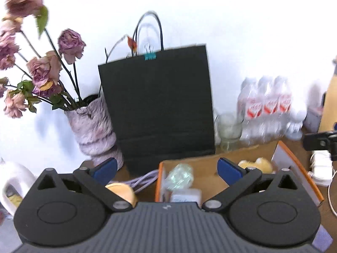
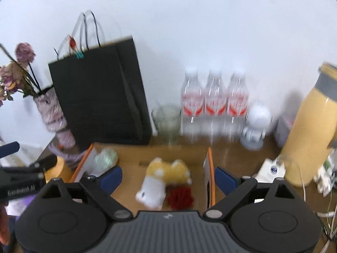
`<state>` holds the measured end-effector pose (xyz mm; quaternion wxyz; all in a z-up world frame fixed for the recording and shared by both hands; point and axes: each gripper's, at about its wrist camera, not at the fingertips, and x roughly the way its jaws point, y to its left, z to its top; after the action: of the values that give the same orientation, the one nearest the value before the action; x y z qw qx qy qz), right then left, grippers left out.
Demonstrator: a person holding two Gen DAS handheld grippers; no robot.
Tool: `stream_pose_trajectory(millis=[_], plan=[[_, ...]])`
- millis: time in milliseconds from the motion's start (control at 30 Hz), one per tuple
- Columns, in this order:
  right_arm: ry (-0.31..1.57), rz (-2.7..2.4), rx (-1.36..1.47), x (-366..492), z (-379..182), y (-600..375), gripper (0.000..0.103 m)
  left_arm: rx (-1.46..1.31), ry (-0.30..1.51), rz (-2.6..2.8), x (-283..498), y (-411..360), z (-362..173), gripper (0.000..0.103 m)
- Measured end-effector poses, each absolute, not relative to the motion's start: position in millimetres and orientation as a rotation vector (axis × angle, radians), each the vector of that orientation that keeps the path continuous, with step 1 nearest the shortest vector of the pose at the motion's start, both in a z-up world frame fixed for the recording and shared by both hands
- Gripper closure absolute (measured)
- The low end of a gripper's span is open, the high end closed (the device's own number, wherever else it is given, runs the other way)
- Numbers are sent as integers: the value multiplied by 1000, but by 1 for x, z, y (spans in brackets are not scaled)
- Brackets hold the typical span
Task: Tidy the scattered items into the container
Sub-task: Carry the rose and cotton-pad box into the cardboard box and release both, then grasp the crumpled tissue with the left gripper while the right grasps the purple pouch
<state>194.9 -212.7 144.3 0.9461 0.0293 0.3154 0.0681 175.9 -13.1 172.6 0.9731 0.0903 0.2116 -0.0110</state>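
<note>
Two hand-held grippers hover, jaws apart and empty, above an open cardboard box [image 2: 147,154] with orange-edged flaps, set on a brown wooden table [image 2: 236,158] against a white wall. The left gripper [image 1: 167,169] looks over the box's left end; the right gripper [image 2: 168,178] hangs over its middle, its blue pads astride the right flap.

Several items already lie inside the box. A yellow-and-white plush toy [image 2: 166,179] rests near the centre, touching a dark red fuzzy piece [image 2: 180,197] toward the near edge. A pale green crinkled ball [image 2: 105,158], shiny like foil or cellophane, sits in the far left corner, with a small white packet [image 1: 185,197] just below it in the left view.

One round yellow piece [image 1: 123,191] remains outside, on the table just beside the box's left wall, close to a coiled lilac cable [image 1: 143,181].

It appears light and smooth-sided, rounded like a lid or sponge; whether it is stiff or soft cannot be told through the blur. A grip across its curved sides looks soundest.

Behind the box stand a stiff black paper bag [image 2: 99,99], a ribbed lilac vase [image 1: 94,132] of dried roses, a glass jar [image 2: 167,120] and three clear water bottles [image 2: 214,101]. All are easily toppled.
</note>
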Motion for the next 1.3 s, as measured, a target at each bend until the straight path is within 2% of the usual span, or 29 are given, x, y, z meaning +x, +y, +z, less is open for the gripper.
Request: stream_pose_trajectory(millis=[100, 200, 433, 633, 767, 867, 1033, 1133, 1300], plan=[[426, 187, 37, 166, 126, -210, 9, 73, 312, -41, 156, -8, 156, 0], [325, 174, 20, 151, 113, -207, 9, 41, 228, -50, 147, -7, 153, 0], [319, 158, 34, 149, 114, -204, 9, 18, 184, -62, 139, -7, 164, 0], [305, 147, 59, 110, 95, -208, 9, -28, 173, -38, 87, 1, 145, 0], [284, 160, 42, 58, 71, -214, 9, -33, 247, -60, 26, 14, 117, 0], [263, 168, 69, 0, 50, -230, 8, -86, 382, -107, -24, 36, 85, 0], [321, 153, 83, -85, 15, -255, 6, -75, 519, -149, -89, 57, 34, 0], [380, 143, 101, -102, 1, -264, 5, -34, 546, -187, -92, 54, 28, 0], [465, 153, 8, -77, -8, -248, 6, 80, 508, -239, -68, 24, 29, 2]])
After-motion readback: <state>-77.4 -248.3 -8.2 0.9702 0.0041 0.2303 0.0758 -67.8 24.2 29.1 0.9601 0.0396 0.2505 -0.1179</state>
